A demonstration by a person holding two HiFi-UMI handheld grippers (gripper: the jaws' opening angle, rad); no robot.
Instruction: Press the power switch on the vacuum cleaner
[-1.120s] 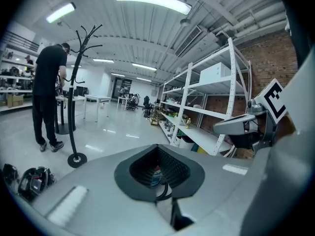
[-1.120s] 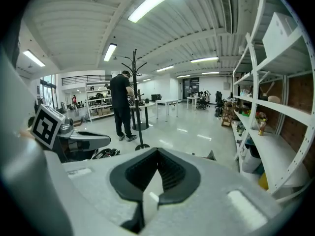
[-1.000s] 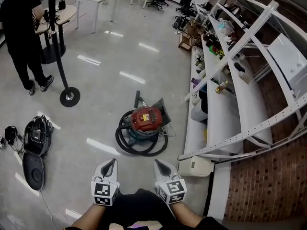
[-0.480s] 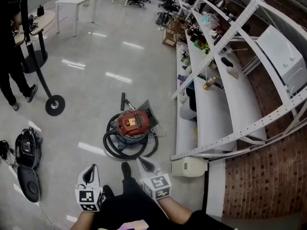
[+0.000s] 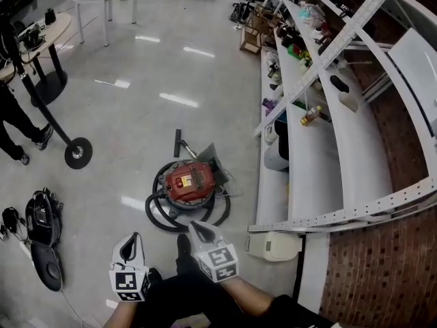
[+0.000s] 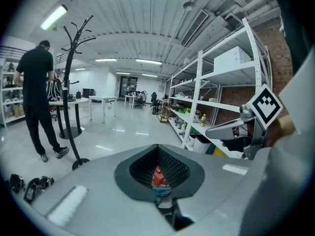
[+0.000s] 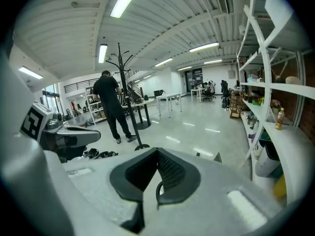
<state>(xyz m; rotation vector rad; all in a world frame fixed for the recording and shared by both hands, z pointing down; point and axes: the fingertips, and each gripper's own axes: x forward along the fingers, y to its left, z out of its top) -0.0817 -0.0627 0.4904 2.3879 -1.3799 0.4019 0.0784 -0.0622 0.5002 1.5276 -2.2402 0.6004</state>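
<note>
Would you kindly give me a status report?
Left gripper, right gripper shut, empty. Vacuum cleaner on floor ahead, untouched. Hose coils around it.

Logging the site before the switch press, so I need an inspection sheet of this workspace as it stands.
Surface: glossy grey floor.
Job's things: red-topped vacuum cleaner upright, untouched; switch too small to tell.
Clutter: black bag lying at left; coat stand beyond it.
Grippers: left tongs and right tongs shut, empty, short of the vacuum cleaner.
Cables: black hose coiled round the vacuum cleaner's base.
Surroundings: white shelving at right, brick wall, person far left.
</note>
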